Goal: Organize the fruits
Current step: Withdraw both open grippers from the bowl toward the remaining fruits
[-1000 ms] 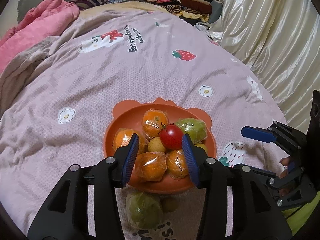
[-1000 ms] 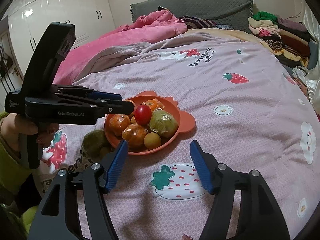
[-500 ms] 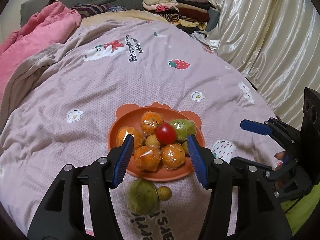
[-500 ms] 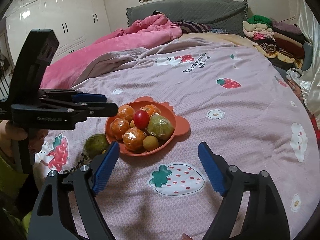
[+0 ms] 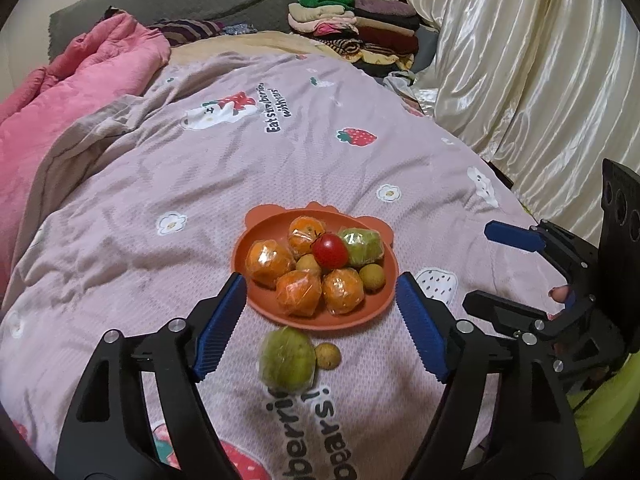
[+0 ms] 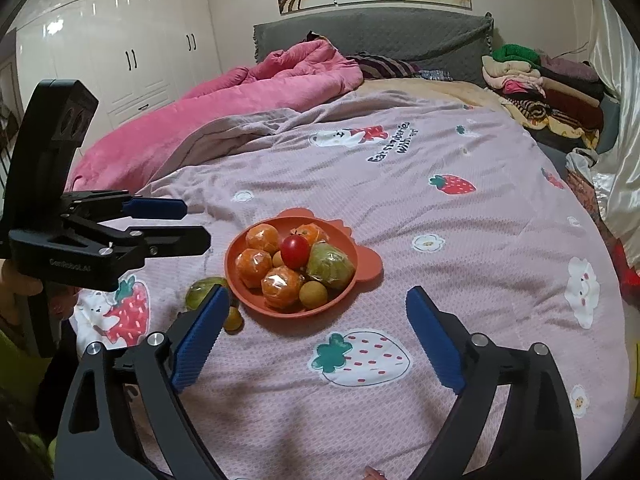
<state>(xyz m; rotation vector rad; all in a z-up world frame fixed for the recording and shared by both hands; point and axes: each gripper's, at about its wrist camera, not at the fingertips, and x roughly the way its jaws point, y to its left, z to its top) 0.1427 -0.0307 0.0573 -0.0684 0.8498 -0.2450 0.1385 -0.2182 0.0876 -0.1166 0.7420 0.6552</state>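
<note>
An orange bear-eared plate (image 5: 256, 304) (image 6: 240, 288) sits on the bed's pink quilt. It holds several wrapped oranges (image 5: 268, 262), a red tomato (image 5: 330, 250) (image 6: 295, 250), a wrapped green fruit (image 5: 360, 244) (image 6: 330, 266) and small yellow fruits (image 5: 372, 277). Off the plate on the quilt lie a wrapped green fruit (image 5: 286, 359) (image 6: 200, 292) and a small yellow fruit (image 5: 328, 356) (image 6: 233, 320). My left gripper (image 5: 320, 326) hangs above these two, its jaws opening and empty. My right gripper (image 6: 318, 338) is off to the right of the plate, jaws opening with nothing between them.
A pink duvet (image 6: 240, 100) is bunched at the bed's far left. Folded clothes (image 5: 360, 28) are stacked at the far right by a shiny curtain (image 5: 520, 80). White wardrobes (image 6: 120, 48) stand beyond the bed. A person's hand (image 6: 20, 284) holds the left gripper.
Both grippers have pulled back and risen from the plate while their jaws spread wider. The loose green fruit and small yellow fruit have come fully into the left wrist view.
</note>
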